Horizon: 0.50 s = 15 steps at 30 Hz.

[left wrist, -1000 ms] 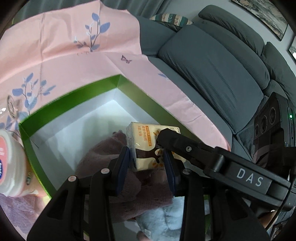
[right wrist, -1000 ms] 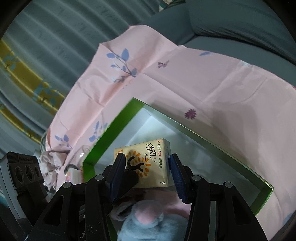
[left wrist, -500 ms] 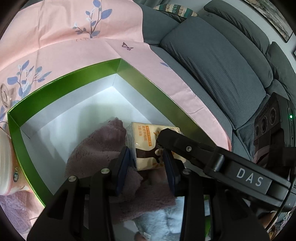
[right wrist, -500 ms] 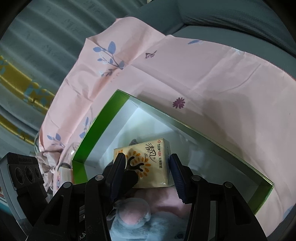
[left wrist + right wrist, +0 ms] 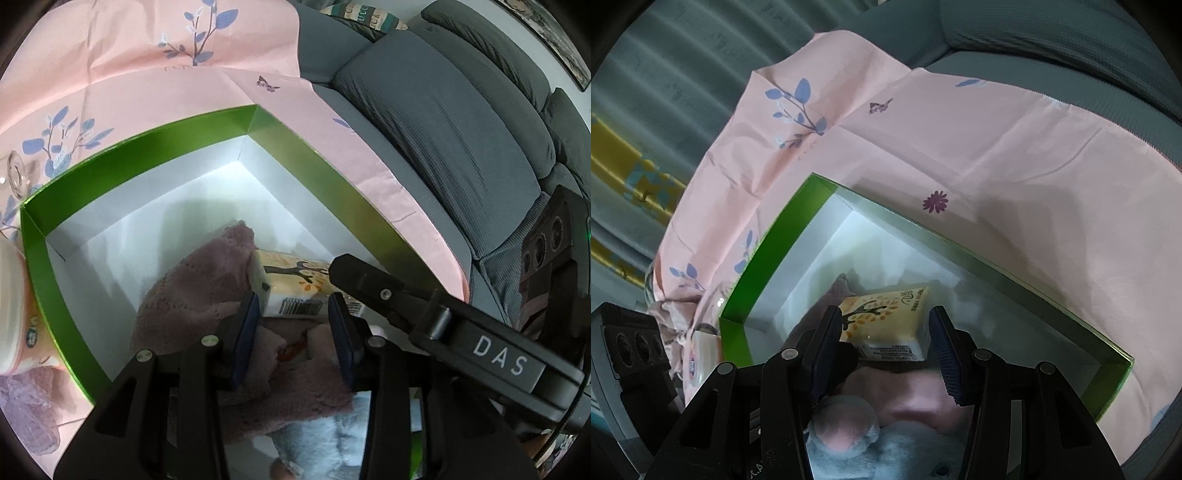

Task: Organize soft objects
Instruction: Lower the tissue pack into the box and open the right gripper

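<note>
While the tissue pack (image 5: pixel 291 291) lies tipped on the mauve towel (image 5: pixel 192 295) inside the green box (image 5: pixel 147 147), near its right wall, left gripper (image 5: pixel 295 325) jaws have just widened around it; right gripper (image 5: pixel 886 332) jaws stand apart, pads clear of it.

White letters "DAS" stand on the black body of the right gripper (image 5: pixel 495 360), seen from the left wrist. The tissue pack (image 5: pixel 295 291) carries a barcode, its small print too fine to read.
</note>
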Each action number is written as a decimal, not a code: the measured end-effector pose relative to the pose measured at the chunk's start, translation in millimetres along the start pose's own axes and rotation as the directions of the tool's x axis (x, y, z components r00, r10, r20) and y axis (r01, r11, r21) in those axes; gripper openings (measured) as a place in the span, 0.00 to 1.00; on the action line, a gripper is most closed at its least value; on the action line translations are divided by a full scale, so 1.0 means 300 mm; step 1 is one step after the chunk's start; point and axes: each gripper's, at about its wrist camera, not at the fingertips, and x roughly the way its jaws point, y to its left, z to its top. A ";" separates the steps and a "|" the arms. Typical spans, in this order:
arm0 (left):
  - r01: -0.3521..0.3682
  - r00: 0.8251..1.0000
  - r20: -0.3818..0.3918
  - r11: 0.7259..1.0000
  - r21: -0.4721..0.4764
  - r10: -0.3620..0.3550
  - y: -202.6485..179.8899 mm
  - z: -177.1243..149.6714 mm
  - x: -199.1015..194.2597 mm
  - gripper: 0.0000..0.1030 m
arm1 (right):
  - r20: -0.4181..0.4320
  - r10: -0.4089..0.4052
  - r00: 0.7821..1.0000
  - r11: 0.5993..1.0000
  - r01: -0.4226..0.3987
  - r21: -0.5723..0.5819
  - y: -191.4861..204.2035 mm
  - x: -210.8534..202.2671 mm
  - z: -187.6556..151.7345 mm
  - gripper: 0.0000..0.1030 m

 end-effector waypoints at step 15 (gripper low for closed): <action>0.015 0.951 0.309 1.000 0.020 -0.021 0.041 -0.157 -0.418 0.86 | 0.196 0.011 0.980 0.999 -0.001 -0.053 0.082 -0.157 -0.058 0.72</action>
